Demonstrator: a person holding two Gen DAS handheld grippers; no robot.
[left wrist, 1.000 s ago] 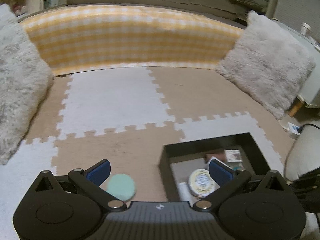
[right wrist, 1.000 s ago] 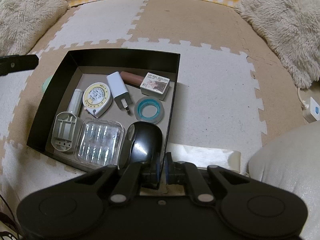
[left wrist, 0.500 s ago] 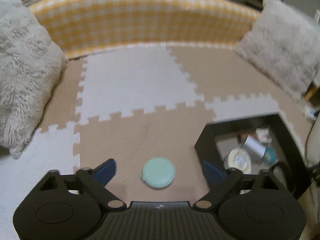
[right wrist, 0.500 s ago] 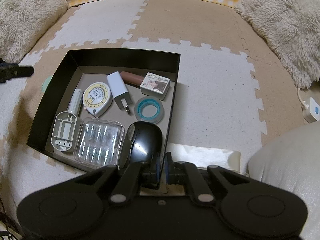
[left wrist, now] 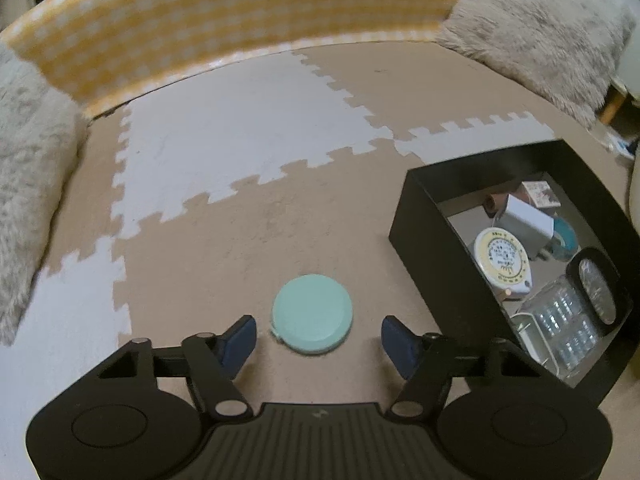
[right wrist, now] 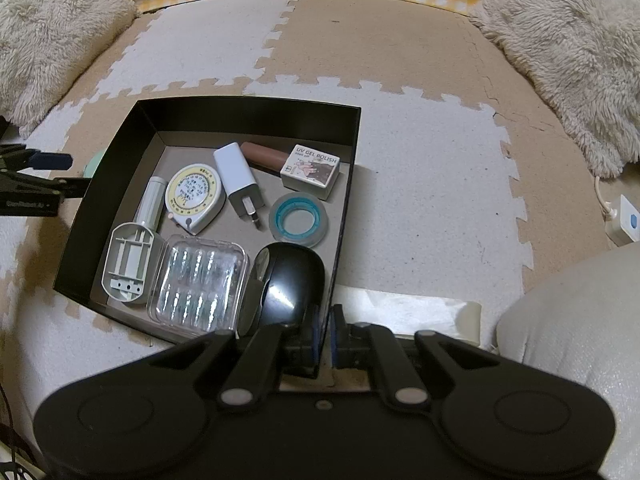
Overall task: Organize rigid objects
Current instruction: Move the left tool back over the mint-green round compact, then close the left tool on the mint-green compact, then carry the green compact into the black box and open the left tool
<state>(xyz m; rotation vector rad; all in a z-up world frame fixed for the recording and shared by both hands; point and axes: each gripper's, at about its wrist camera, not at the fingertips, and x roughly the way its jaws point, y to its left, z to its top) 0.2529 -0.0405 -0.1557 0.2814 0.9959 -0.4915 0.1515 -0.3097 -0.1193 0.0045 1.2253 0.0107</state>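
A round mint-green disc [left wrist: 312, 314] lies flat on the tan foam mat, just left of a black box [left wrist: 432, 264]. My left gripper [left wrist: 319, 334] straddles it, tilted down. Its jaws are closing with the disc between them, and a gap still shows at each blue pad. In the right wrist view my right gripper [right wrist: 325, 340] is shut on the near right wall of the black box [right wrist: 248, 114]. Inside lie a tape measure [right wrist: 194, 196], a white charger [right wrist: 238, 176], a gel polish carton [right wrist: 312, 170], a teal tape roll [right wrist: 298, 220], a black mouse [right wrist: 292, 284] and a clear case [right wrist: 198, 284].
Fluffy pillows [right wrist: 560, 40] flank the puzzle mat, and a yellow checked cushion [left wrist: 240, 20] closes off its far side. A white power strip [right wrist: 624, 220] lies at the right edge. A pale cushion [right wrist: 568, 320] sits near right, with white paper [right wrist: 400, 304] beside the box.
My left gripper has dropped toward the mat and swung over the mint disc, now centred between its fingers, which have narrowed. The right gripper and the box have not moved.
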